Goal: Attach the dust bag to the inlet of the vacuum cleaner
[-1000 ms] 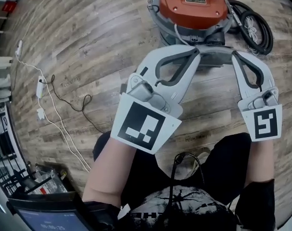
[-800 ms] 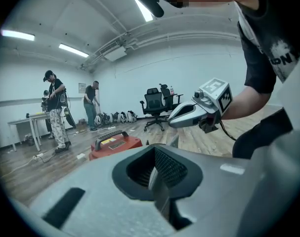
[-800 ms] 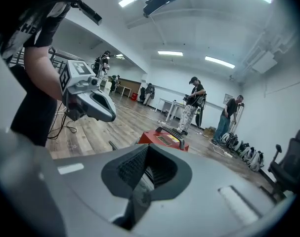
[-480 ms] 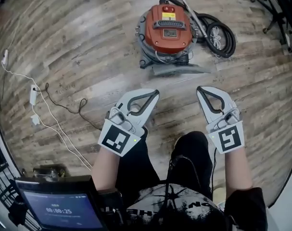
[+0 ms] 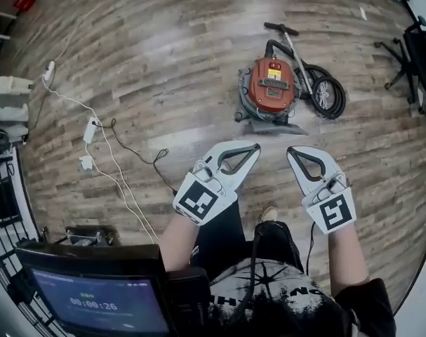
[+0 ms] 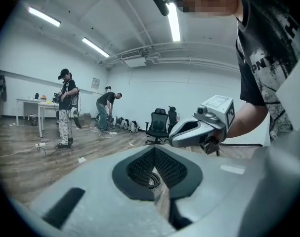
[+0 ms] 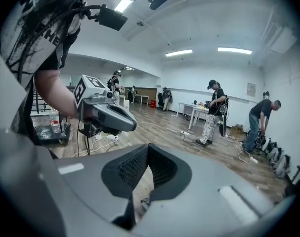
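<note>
Sitting on the plank floor (image 5: 149, 69) ahead of the person and well below both tools, the vacuum cleaner (image 5: 270, 88) is showing its orange-red top to the head view. A flat grey piece (image 5: 272, 126) is lying against the side nearest the person, its long edge running across the picture. It may be the dust bag, but I cannot tell that, nor whether it is seated on the inlet or only resting beside it, so the scene is fitting both a bag already attached and one waiting to go on. The black hose (image 5: 323, 93) is coiling just to the right of the drum, and a wand (image 5: 291, 44) is pointing away beyond it.

The left gripper (image 5: 251, 147) and the right gripper (image 5: 293, 152) are hanging near each other, both aiming forward at the machine, which is lying almost midway between their lines. Neither is looking clearly nearer. Each gripper's own view is showing its jaws pressed together with nothing between them.

A small yellow label (image 5: 274, 74) and a dark plate on the lid are staying too small to read. The screen (image 5: 93, 304) at the lower left is displaying 00:00:26. Each gripper is carrying black-and-white square markers, and the shirt print is only partly showing.
</note>
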### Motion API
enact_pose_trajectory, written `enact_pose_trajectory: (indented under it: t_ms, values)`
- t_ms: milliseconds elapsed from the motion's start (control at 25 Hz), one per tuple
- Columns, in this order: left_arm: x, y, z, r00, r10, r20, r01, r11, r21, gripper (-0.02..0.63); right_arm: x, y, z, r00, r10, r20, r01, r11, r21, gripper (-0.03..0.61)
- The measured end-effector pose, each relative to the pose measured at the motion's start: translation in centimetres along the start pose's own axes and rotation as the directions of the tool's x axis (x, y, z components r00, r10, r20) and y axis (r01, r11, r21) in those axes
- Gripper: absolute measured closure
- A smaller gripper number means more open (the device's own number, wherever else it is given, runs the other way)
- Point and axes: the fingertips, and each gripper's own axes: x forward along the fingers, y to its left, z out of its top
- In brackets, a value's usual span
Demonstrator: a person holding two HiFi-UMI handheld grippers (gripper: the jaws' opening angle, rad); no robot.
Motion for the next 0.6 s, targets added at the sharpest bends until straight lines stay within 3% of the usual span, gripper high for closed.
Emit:
enact_pose_trajectory:
  t_ms: [200, 360, 480, 600]
  values:
    - [-2.8, 4.0, 7.0, 0.996, -0.008, 0.09, 0.003, 0.998, 0.063, 0.612, 1.1, -1.6, 6.6, 0.998, -0.04, 0.045, 0.039, 0.999, 0.005, 0.574]
    - [-4.7, 6.7, 10.4, 0.995, -0.018, 0.094, 0.011, 0.996, 0.083, 0.612, 2.1, -3.2, 11.4, 0.991, -0.088, 0.103, 0.087, 0.996, 0.013, 0.574]
    - [-6.2, 7.4, 13.4, 0.989, -0.034, 0.146, 0.019, 0.994, 0.104, 0.612, 1.7, -4.7, 15.5, 0.958, -0.167, 0.231, 0.154, 0.985, 0.075, 0.572]
    - [-7.7, 8.4, 15.3, 0.984, -0.018, 0.178, 0.001, 0.996, 0.092, 0.612, 1.5, -5.6, 18.4, 0.939, -0.195, 0.284, 0.182, 0.981, 0.072, 0.572]
